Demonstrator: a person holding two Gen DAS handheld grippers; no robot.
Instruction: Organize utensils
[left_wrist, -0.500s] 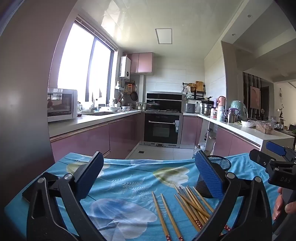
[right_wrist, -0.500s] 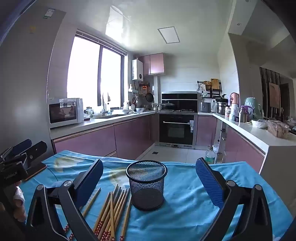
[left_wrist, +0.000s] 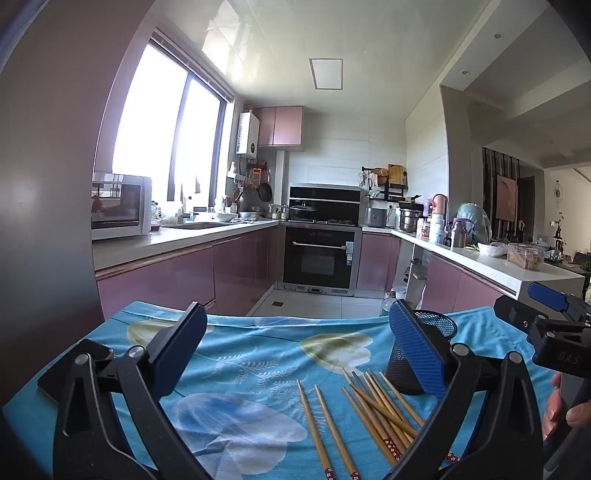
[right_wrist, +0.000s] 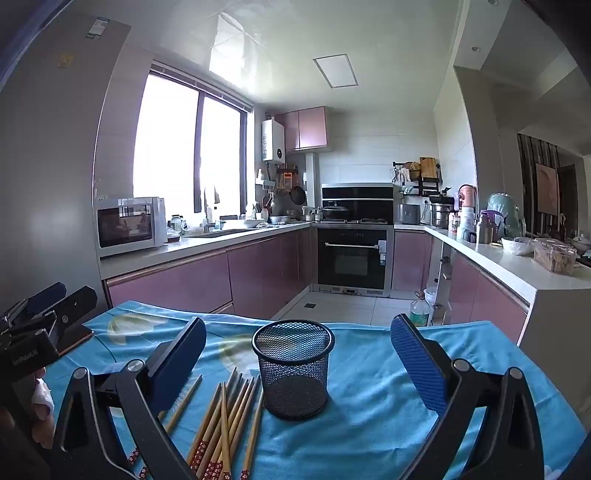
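Note:
Several wooden chopsticks (left_wrist: 373, 406) with red patterned ends lie in a loose pile on the blue floral tablecloth (left_wrist: 258, 350). Two more chopsticks (left_wrist: 325, 428) lie apart to the left of the pile. A black mesh cup (right_wrist: 293, 369) stands upright and empty just right of the pile (right_wrist: 225, 424); it shows partly hidden in the left wrist view (left_wrist: 410, 365). My left gripper (left_wrist: 295, 350) is open and empty above the cloth, left of the pile. My right gripper (right_wrist: 295, 354) is open and empty, framing the cup from the near side.
A dark phone-like slab (left_wrist: 74, 365) lies at the cloth's left edge. The right gripper's body (left_wrist: 554, 332) shows at the right of the left wrist view, the left gripper's body (right_wrist: 33, 332) at the left of the right wrist view. Kitchen counters and an oven (right_wrist: 351, 254) stand beyond the table.

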